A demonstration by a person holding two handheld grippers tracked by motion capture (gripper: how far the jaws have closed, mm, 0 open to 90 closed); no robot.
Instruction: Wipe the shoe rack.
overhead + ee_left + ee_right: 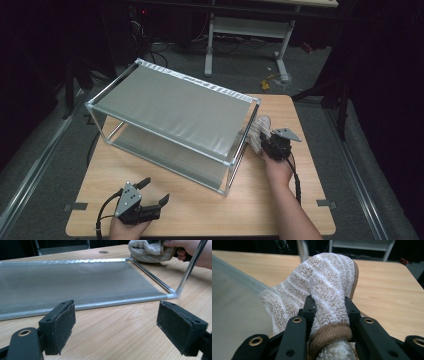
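Left gripper (152,194): you hold it idle, jaws apart, low over the wooden table (195,210).
Rack: grey two-tier fabric-and-tube shoe rack (170,107), both tiers bare.
Right gripper (329,312): clenched on striped fluffy beige slipper (324,287), at rack's right end.
Progress: slipper lifted; placement outstanding.

left gripper (152,192): black jaws; grey plate; cable | right gripper (263,142): same
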